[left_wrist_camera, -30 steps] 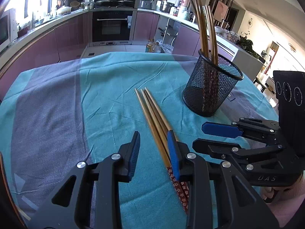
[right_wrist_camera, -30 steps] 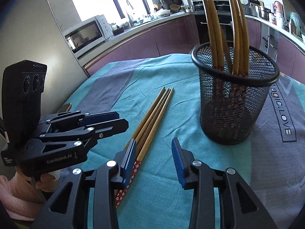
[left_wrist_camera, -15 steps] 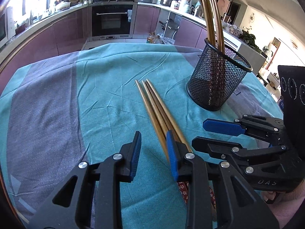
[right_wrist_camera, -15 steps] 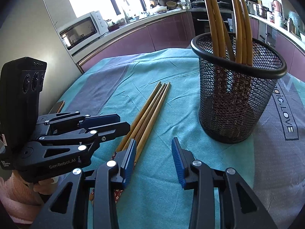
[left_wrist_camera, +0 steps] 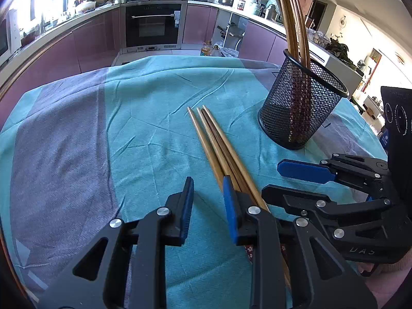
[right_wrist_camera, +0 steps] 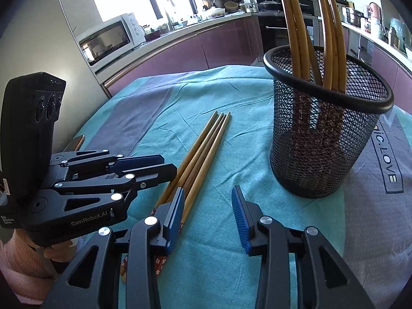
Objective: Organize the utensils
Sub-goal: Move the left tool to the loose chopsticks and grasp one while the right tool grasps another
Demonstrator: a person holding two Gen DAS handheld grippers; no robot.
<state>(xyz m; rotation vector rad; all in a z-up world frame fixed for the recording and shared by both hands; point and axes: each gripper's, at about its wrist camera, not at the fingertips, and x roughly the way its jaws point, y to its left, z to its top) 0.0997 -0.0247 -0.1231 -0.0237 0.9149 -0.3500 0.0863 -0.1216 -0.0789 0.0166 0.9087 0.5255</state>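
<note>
Several loose wooden chopsticks lie side by side on the teal cloth, their red patterned ends toward me. A black mesh cup stands upright to their right and holds several more chopsticks. My left gripper hovers low over the near ends with a narrow gap and nothing between its pads; the sticks run under its right finger. My right gripper is open beside it, over bare cloth between the sticks and the cup. Its left finger overlaps the sticks.
The table wears a teal and grey cloth that falls away at the far edge. A thin flat object lies at the left table edge. Kitchen counters, an oven and a microwave stand beyond. A pink sleeve holds the left gripper.
My left gripper's jaws have narrowed a little. Both grippers have stayed close to where they were, and the chopsticks and cup have not moved.
</note>
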